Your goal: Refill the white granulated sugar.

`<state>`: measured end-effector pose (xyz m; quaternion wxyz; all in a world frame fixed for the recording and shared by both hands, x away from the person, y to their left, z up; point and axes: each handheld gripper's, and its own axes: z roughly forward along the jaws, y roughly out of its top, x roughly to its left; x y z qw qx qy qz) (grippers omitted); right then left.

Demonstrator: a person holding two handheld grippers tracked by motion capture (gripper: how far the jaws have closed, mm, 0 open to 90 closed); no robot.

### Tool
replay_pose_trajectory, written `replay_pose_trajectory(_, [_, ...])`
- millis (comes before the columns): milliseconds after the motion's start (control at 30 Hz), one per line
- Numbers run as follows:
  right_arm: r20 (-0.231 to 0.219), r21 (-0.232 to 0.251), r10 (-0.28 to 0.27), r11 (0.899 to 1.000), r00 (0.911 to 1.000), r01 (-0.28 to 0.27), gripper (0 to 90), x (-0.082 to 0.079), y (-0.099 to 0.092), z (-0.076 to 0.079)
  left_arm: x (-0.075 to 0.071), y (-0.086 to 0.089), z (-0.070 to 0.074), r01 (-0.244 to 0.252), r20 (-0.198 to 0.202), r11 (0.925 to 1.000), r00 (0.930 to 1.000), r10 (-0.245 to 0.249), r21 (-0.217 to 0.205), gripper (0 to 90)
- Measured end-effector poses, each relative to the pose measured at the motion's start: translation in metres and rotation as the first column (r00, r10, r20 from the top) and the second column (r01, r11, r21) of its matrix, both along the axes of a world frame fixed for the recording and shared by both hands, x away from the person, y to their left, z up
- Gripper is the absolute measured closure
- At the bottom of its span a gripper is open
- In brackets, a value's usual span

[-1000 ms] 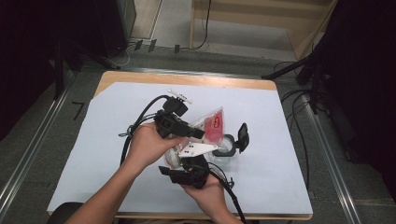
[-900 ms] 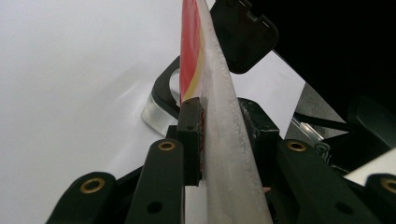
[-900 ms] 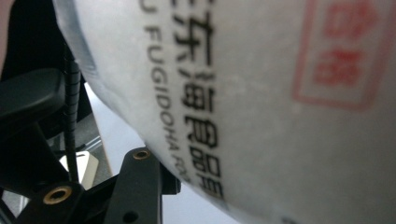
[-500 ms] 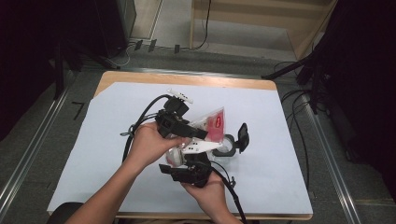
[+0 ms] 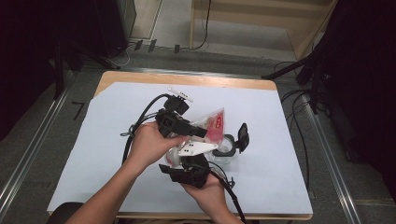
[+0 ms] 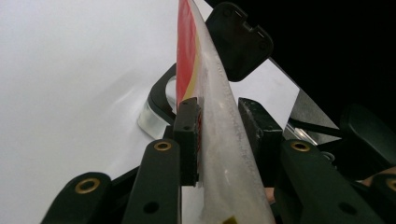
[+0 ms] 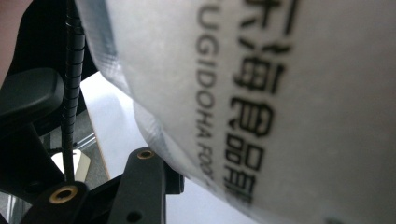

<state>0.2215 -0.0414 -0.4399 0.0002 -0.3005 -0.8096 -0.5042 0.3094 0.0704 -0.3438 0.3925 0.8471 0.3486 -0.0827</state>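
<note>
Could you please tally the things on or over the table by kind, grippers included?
Hand-held grippers: 2, left gripper and right gripper
Clear snack bags with red print: 1, snack bag
Clear containers with an open black lid: 1, container
Light sheets covering the table: 1, sheet
Total: 5

Your left hand [image 5: 152, 144] holds the left gripper [image 5: 198, 131] out over the middle of the table, its jaws pointing to your right; they have just been closing, with a packet's edge between them. Your right hand [image 5: 208, 189] sits nearer you, just below, with the right gripper [image 5: 187, 170] angled up towards the left one. Both forearms come in from the bottom edge.
</note>
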Motion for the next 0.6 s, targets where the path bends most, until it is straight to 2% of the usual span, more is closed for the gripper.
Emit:
replay_pose_trajectory(167, [-0.016, 0.017, -0.005, 1.0, 0.9999, 0.005, 63.3, 0.0008, -0.0013, 0.0013, -0.0004, -0.0009, 0.0015, 0.019, 0.022, 0.9997, 0.9996, -0.02, 0.017, 66.6])
replay_pose_trajectory(267, [-0.026, 0.026, -0.005, 1.0, 0.9996, 0.006, 63.4, 0.0011, -0.0019, 0.0021, -0.0001, -0.0016, 0.0015, 0.027, 0.027, 0.9996, 0.9993, -0.027, 0.01, 64.7])
replay_pose_trajectory(367, [-0.023, 0.027, -0.005, 1.0, 0.9997, 0.006, 63.3, 0.0013, -0.0022, 0.0025, 0.0007, -0.0019, 0.0016, 0.025, 0.02, 0.9997, 0.9995, -0.025, 0.004, 63.5])
replay_pose_trajectory(600, [-0.001, 0.015, -0.005, 1.0, 1.0, 0.005, 62.8, 0.0005, -0.0015, 0.0025, 0.0024, -0.004, 0.003, 0.016, 0.0, 0.9999, 0.9999, -0.016, 0.007, 68.1])
